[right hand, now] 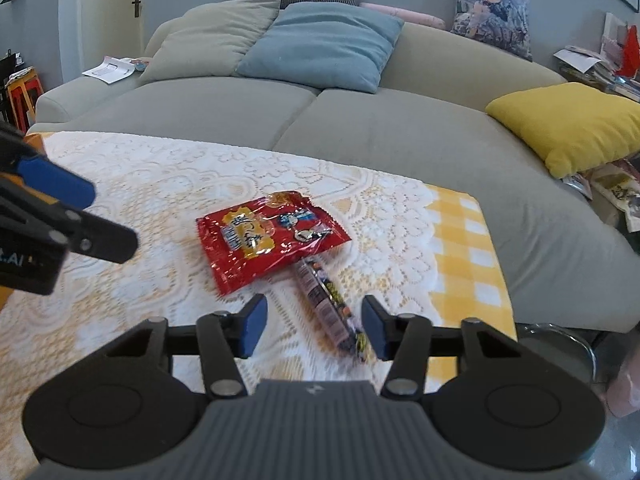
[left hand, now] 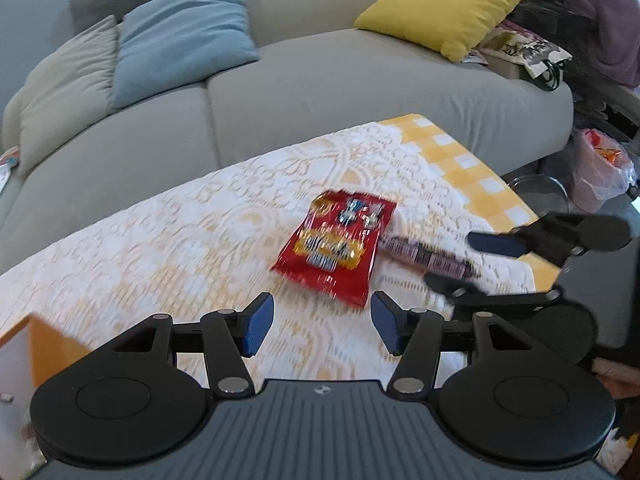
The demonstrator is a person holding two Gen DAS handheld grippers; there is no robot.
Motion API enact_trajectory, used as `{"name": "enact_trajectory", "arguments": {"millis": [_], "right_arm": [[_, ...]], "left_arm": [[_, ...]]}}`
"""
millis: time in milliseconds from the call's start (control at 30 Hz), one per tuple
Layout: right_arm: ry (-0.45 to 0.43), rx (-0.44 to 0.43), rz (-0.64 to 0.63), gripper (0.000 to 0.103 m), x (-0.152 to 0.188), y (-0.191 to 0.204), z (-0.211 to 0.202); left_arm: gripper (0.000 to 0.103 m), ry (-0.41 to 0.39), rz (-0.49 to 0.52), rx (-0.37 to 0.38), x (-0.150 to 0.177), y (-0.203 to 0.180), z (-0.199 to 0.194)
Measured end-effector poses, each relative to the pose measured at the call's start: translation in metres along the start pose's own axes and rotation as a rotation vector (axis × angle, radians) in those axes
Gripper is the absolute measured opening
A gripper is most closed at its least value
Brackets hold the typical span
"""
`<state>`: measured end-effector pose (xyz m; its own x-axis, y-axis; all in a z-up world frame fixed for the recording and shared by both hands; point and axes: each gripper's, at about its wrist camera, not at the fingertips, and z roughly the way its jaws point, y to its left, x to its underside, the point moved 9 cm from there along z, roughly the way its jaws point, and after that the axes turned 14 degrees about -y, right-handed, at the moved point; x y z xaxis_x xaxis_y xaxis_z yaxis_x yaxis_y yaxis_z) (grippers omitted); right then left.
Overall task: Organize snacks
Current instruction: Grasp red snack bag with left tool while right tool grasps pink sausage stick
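Note:
A red snack bag (left hand: 336, 244) (right hand: 268, 240) lies flat on the lace-covered table (left hand: 160, 248). A long dark snack stick (left hand: 424, 254) (right hand: 328, 304) lies beside it, one end tucked under the bag's edge. My left gripper (left hand: 322, 326) is open just short of the bag's near corner, with nothing between its fingers; the right wrist view shows it at the left (right hand: 88, 212). My right gripper (right hand: 315, 330) is open astride the stick's near end, which lies close to the right pad (right hand: 376, 330). The left wrist view shows it at the right (left hand: 472, 264).
An orange box (left hand: 40, 344) stands at the table's near left corner. A grey sofa (right hand: 360, 120) with blue (right hand: 324, 46) and yellow cushions (right hand: 572, 124) runs behind the table. A plastic bag (left hand: 600, 168) sits on the floor at the right; a person in purple (left hand: 600, 12) sits beyond.

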<state>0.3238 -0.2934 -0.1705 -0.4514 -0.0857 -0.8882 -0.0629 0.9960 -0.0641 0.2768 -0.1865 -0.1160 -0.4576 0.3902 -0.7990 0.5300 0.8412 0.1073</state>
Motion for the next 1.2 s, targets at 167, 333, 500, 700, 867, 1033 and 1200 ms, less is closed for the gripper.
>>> {"name": "enact_trajectory", "arguments": {"millis": [167, 333, 500, 700, 867, 1033, 1200], "right_arm": [[0.025, 0.001, 0.02, 0.046, 0.008, -0.005, 0.029], [0.04, -0.012, 0.04, 0.039, 0.013, -0.008, 0.043], [0.045, -0.015, 0.064, 0.032, 0.018, -0.014, 0.05], [0.054, -0.018, 0.099, 0.026, 0.023, -0.022, 0.053], [0.056, -0.033, 0.089, 0.023, 0.024, -0.02, 0.052], [0.05, -0.041, 0.109, 0.023, 0.024, -0.023, 0.052], [0.039, -0.039, 0.064, 0.023, 0.025, -0.019, 0.053]], "left_arm": [[0.066, 0.009, 0.019, 0.008, -0.006, 0.001, 0.024], [0.067, 0.017, 0.041, 0.019, -0.005, 0.0, 0.041], [0.072, 0.018, 0.035, 0.036, -0.005, -0.002, 0.056], [0.072, 0.022, 0.062, 0.049, -0.006, -0.006, 0.078], [0.073, 0.022, 0.037, 0.096, -0.009, -0.013, 0.094], [0.074, 0.03, 0.073, 0.109, -0.005, -0.018, 0.109], [0.083, 0.037, 0.094, 0.094, 0.0, -0.02, 0.115]]}}
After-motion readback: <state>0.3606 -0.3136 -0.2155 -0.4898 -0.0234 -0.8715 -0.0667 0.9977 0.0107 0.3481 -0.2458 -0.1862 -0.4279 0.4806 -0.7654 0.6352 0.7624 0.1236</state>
